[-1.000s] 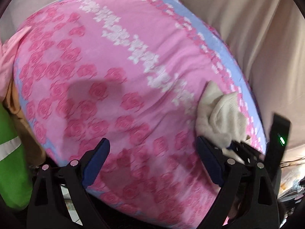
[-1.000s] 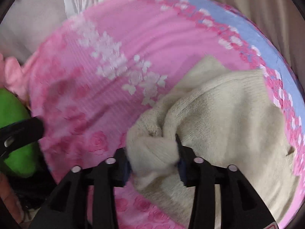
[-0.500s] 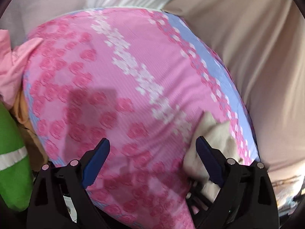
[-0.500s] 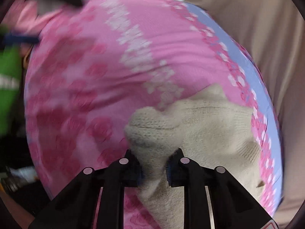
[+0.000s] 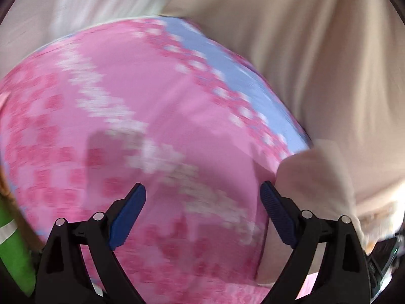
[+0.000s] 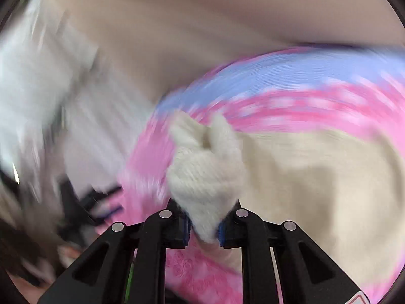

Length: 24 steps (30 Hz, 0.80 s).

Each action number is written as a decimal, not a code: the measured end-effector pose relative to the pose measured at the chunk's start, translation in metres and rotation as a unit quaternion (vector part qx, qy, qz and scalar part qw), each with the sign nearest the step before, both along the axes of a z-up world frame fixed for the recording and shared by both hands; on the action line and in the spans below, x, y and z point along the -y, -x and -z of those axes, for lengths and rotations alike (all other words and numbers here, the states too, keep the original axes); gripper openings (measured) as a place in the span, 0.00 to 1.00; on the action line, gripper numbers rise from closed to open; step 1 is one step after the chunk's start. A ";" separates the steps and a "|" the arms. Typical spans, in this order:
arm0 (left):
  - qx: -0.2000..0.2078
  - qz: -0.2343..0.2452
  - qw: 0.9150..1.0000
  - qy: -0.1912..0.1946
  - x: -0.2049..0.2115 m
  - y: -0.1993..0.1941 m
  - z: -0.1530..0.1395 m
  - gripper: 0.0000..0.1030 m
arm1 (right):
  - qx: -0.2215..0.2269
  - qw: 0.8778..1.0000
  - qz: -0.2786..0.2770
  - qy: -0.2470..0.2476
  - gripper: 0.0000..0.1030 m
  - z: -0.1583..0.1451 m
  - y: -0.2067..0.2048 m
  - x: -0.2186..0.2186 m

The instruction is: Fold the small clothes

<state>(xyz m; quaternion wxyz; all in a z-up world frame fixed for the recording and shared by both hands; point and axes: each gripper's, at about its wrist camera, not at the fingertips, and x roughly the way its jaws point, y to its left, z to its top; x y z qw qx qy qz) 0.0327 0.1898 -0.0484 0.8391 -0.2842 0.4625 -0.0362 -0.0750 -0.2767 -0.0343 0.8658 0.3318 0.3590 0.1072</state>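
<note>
A cream knit garment (image 6: 210,167) lies on a pink rose-print cover (image 6: 303,106) with a blue border. My right gripper (image 6: 203,221) has a bunched fold of the knit between its pads, and its jaws are still closing on it. The rest of the garment spreads out to the right. In the left wrist view the garment (image 5: 311,185) sits just right of the right-hand finger, at the edge of the cover (image 5: 152,101). My left gripper (image 5: 202,188) is open above the cover with nothing between its fingers. Both views are motion-blurred.
Beige draped fabric (image 5: 316,50) hangs behind and to the right of the cover. White cloth (image 6: 38,88) is at the left in the right wrist view. A green object with a pale stripe (image 5: 10,253) sits at the lower left.
The right jaws closed from a loose hold to a tight pinch on the knit fold, and the view swung left. The left gripper rose and shifted, staying open.
</note>
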 end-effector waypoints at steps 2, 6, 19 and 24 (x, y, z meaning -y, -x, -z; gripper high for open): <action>-0.002 0.048 0.999 0.004 0.043 -0.013 0.000 0.87 | -0.043 0.996 0.074 0.012 0.19 0.034 0.044 0.051; -0.025 0.156 0.987 0.012 0.139 -0.030 0.012 0.87 | -0.168 0.974 0.150 -0.016 0.21 0.126 0.083 0.108; -0.166 0.315 0.934 0.009 0.310 0.012 0.081 0.87 | -0.128 0.980 0.140 -0.061 0.43 0.131 0.084 0.129; -0.182 0.300 0.936 0.037 0.302 0.008 0.088 0.46 | -0.064 0.987 0.121 -0.088 0.14 0.089 0.084 0.116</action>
